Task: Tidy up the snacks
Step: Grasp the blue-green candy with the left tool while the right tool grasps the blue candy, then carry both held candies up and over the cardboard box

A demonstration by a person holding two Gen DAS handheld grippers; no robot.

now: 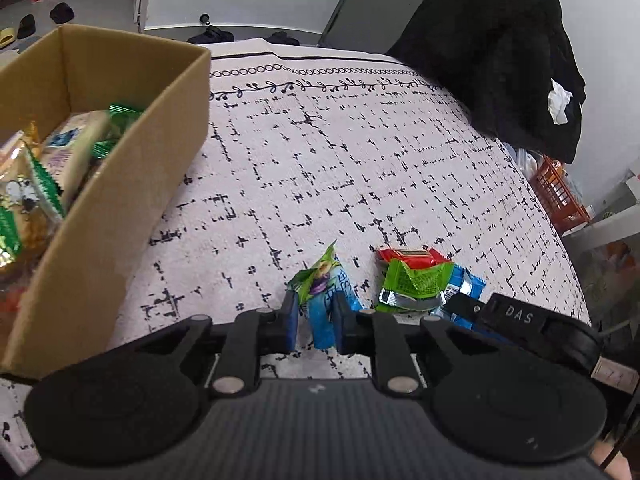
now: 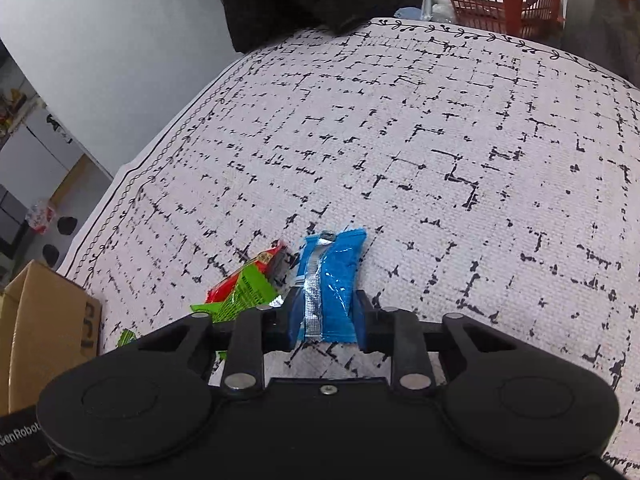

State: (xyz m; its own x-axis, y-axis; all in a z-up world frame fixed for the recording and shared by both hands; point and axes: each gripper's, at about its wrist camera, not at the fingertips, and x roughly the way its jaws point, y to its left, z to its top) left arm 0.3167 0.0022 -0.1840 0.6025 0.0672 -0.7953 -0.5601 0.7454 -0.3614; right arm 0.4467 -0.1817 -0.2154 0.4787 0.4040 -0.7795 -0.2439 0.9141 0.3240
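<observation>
My left gripper (image 1: 316,314) is shut on a green and blue snack packet (image 1: 325,292), held just above the patterned cloth. A cardboard box (image 1: 132,184) with several snack packets (image 1: 60,160) inside stands to its left. My right gripper (image 2: 325,318) is shut on a blue snack packet (image 2: 332,280) with a silver seam. A green and red packet (image 2: 244,286) lies just left of it on the cloth; it also shows in the left wrist view (image 1: 414,278), with the right gripper (image 1: 520,316) beside it.
The table is covered with a white cloth with black marks (image 1: 340,160). A black garment (image 1: 500,48) hangs at the far right edge. An orange basket (image 2: 500,0) stands beyond the table. The box corner (image 2: 44,320) shows at the right wrist view's left.
</observation>
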